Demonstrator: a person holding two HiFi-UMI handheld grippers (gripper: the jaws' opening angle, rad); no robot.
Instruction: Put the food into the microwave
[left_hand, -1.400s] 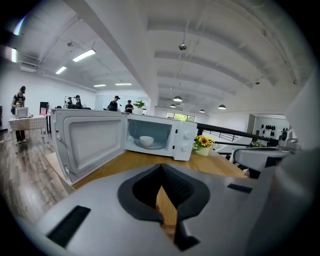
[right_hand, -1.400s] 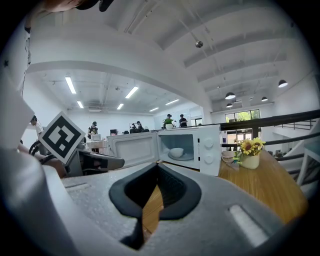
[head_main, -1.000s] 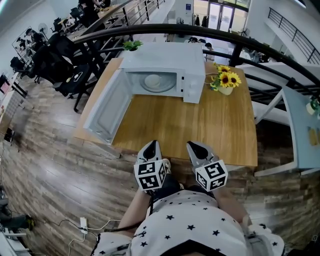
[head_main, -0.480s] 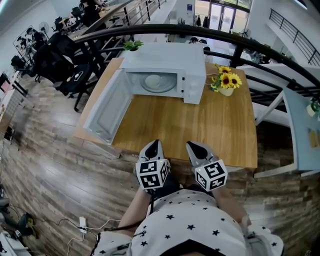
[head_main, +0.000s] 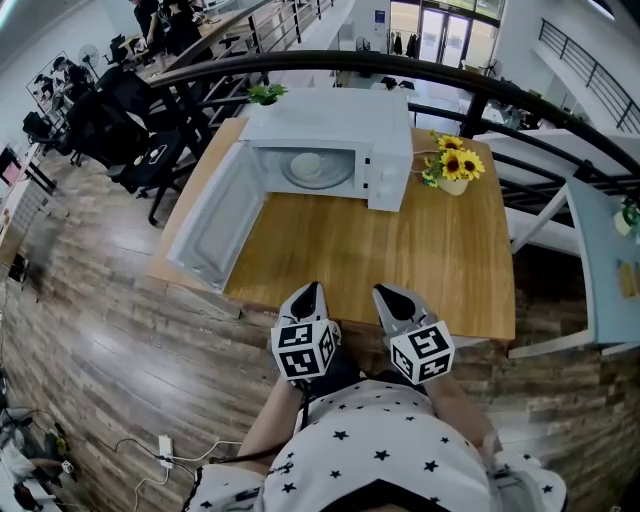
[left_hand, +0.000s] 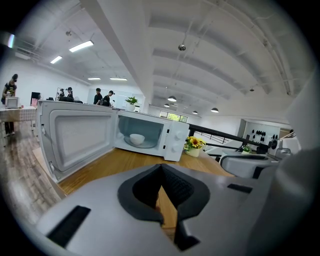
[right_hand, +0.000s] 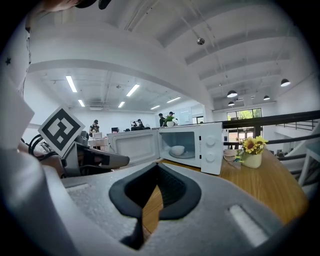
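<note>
The white microwave (head_main: 330, 140) stands at the far side of the wooden table (head_main: 440, 250), its door (head_main: 215, 215) swung wide open to the left. A white bowl (head_main: 307, 163) sits on the turntable inside; it also shows in the left gripper view as the bowl (left_hand: 136, 138) and in the right gripper view as the bowl (right_hand: 177, 150). Both grippers hover side by side over the table's near edge, pointing at the microwave and well short of it. My left gripper (head_main: 308, 291) is shut and empty, and so is my right gripper (head_main: 386, 294).
A vase of sunflowers (head_main: 452, 165) stands right of the microwave. A black railing (head_main: 480, 85) runs behind the table. Office chairs (head_main: 110, 120) and people are far off at the left. A white table (head_main: 600, 260) is at the right.
</note>
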